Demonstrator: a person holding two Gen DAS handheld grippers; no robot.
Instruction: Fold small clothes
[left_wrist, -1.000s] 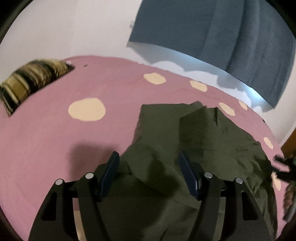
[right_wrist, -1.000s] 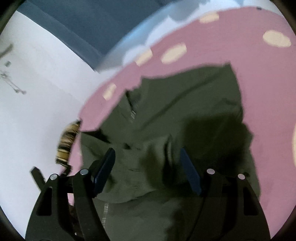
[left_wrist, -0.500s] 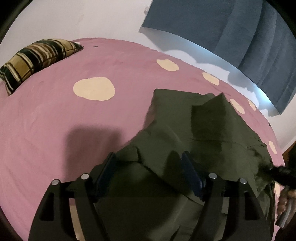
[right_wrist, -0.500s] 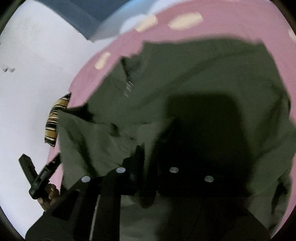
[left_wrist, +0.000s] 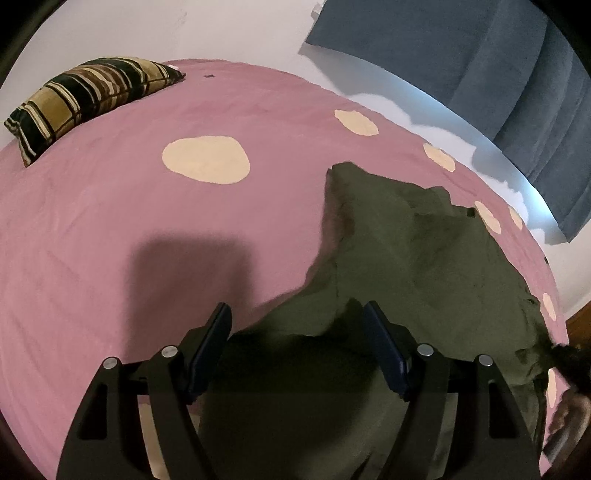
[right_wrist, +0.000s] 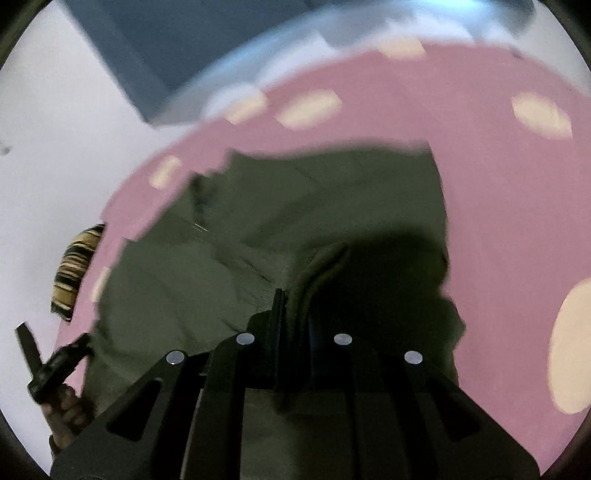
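Note:
A dark olive garment (left_wrist: 424, 266) lies crumpled on the pink bed cover (left_wrist: 110, 240). My left gripper (left_wrist: 297, 306) hovers low over its near left corner, jaws open, with the cloth's edge lying between the blue pads untouched. In the right wrist view the garment (right_wrist: 295, 206) spreads ahead, blurred. My right gripper (right_wrist: 291, 306) is shut on a raised fold of it, and cloth bunches up around the pads. The left gripper (right_wrist: 48, 365) and the hand (right_wrist: 66, 413) holding it show at the lower left there.
The pink cover (right_wrist: 498, 184) carries several cream spots. A striped pillow (left_wrist: 85, 99) lies at the far left corner of the bed. A blue curtain (left_wrist: 480, 74) hangs on the white wall behind. Bare cover lies to the left of the garment.
My right gripper has gone from open to shut on a fold of the garment. The left gripper has dropped closer to the cloth's corner, still open.

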